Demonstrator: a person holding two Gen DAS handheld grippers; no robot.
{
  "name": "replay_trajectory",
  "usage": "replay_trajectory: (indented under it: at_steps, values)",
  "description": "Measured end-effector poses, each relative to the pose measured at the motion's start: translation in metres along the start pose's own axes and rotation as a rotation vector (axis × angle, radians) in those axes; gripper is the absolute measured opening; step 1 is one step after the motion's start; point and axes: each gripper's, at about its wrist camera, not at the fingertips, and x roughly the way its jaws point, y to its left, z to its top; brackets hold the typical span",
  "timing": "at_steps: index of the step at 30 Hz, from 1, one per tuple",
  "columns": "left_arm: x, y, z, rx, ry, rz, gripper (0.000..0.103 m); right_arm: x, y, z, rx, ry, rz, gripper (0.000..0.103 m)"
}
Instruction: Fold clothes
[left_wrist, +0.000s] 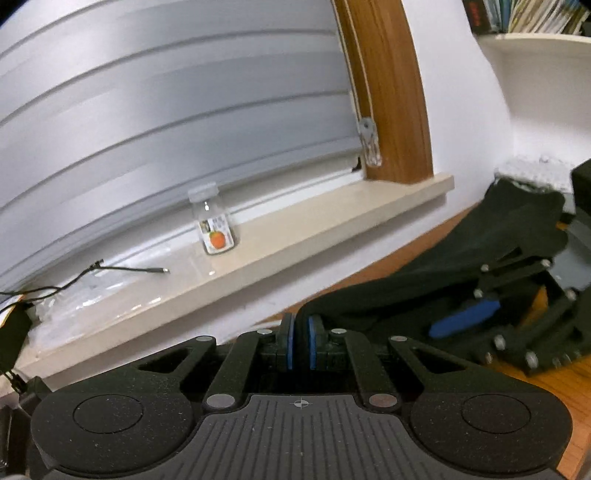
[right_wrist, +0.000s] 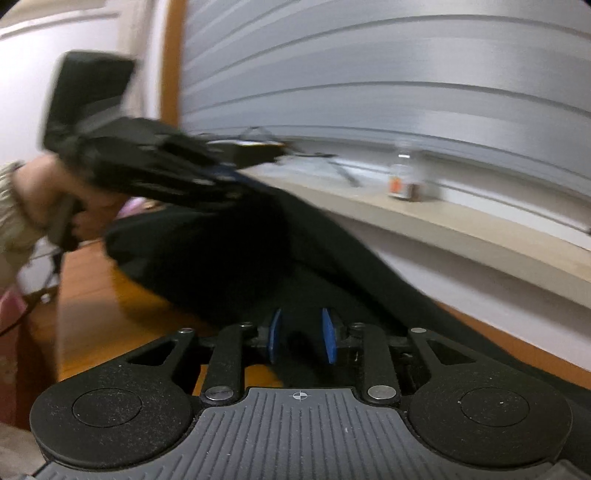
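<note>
Left wrist view: left gripper (left_wrist: 300, 332) with blue pads nearly together, clamped on an edge of the dark garment (left_wrist: 424, 280). The garment trails right over the wooden table (left_wrist: 561, 384) to the right gripper (left_wrist: 463, 319). A small bottle (left_wrist: 213, 221) stands on the windowsill (left_wrist: 332, 225), a cable (left_wrist: 110, 269) to its left.

Right wrist view, blurred: the right gripper's pads stand apart, garment lying between them; whether they press it, cannot tell. The cloth rises left to the other gripper, held in a hand (right_wrist: 66, 199).
</note>
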Motion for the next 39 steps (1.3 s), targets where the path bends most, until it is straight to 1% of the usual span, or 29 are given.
replay_trajectory:
  at_steps: [4,5,6,8,10,13,14,16,17,18,21,22,23,25,26,28,29,30,33,36,39]
  values:
    - [0.003,0.012,-0.001,-0.047,0.014,-0.042,0.011,0.019,0.026,0.004,-0.04,0.014,0.072,0.036]
    - [0.002,0.014,-0.002,-0.055,0.015,-0.046,0.016,0.024,0.032,0.005,-0.053,0.017,0.081,0.038]
    - [0.002,0.017,-0.002,-0.062,0.015,-0.048,0.018,0.029,0.039,0.006,-0.065,0.021,0.091,0.042]
    - [-0.001,0.021,-0.003,-0.074,0.015,-0.069,0.019,0.038,0.051,0.01,-0.086,0.02,0.089,0.046]
    - [-0.004,0.022,-0.005,-0.069,0.016,-0.071,0.019,0.048,0.062,0.015,-0.104,0.015,0.078,0.047]
    - [-0.011,0.024,-0.008,-0.076,0.007,-0.078,0.019,0.061,0.072,0.023,-0.115,0.008,0.06,0.052]
    - [-0.015,0.027,-0.01,-0.09,-0.001,-0.086,0.021,0.064,0.073,0.025,-0.113,0.005,0.063,0.051]
    - [-0.025,0.033,-0.015,-0.114,-0.02,-0.086,0.029,0.065,0.073,0.027,-0.103,0.004,0.074,0.035]
    - [-0.03,0.037,-0.017,-0.123,-0.029,-0.069,0.029,0.064,0.072,0.028,-0.1,0.009,0.081,0.02]
    - [-0.034,0.042,-0.021,-0.131,-0.032,-0.046,0.029,0.06,0.072,0.027,-0.097,0.018,0.103,0.016]
    - [-0.04,0.062,-0.035,-0.18,-0.028,0.021,0.028,0.045,0.077,0.024,-0.108,0.04,0.153,0.015]
    - [-0.038,0.068,-0.04,-0.19,-0.015,0.046,0.028,0.042,0.08,0.024,-0.115,0.049,0.161,0.017]
    - [-0.034,0.073,-0.046,-0.191,-0.001,0.078,0.029,0.042,0.083,0.023,-0.113,0.058,0.162,0.022]
    - [-0.018,0.085,-0.056,-0.191,0.045,0.145,0.028,0.046,0.085,0.023,-0.098,0.069,0.156,0.037]
    - [-0.01,0.091,-0.061,-0.191,0.067,0.177,0.028,0.051,0.087,0.023,-0.092,0.077,0.151,0.048]
    - [0.005,0.101,-0.07,-0.195,0.101,0.211,0.028,0.062,0.089,0.022,-0.083,0.093,0.14,0.047]
    - [0.01,0.105,-0.074,-0.187,0.11,0.232,0.028,0.067,0.09,0.022,-0.077,0.102,0.135,0.034]
    - [0.015,0.108,-0.077,-0.179,0.12,0.253,0.028,0.068,0.09,0.022,-0.067,0.113,0.134,0.014]
    - [0.023,0.118,-0.088,-0.163,0.153,0.309,0.028,0.048,0.092,0.023,-0.027,0.084,0.166,0.012]
    - [0.026,0.125,-0.097,-0.145,0.181,0.341,0.028,0.008,0.103,0.027,0.006,0.046,0.197,0.012]
    - [0.03,0.13,-0.104,-0.113,0.197,0.364,0.029,-0.03,0.136,0.016,-0.029,0.061,0.245,0.012]
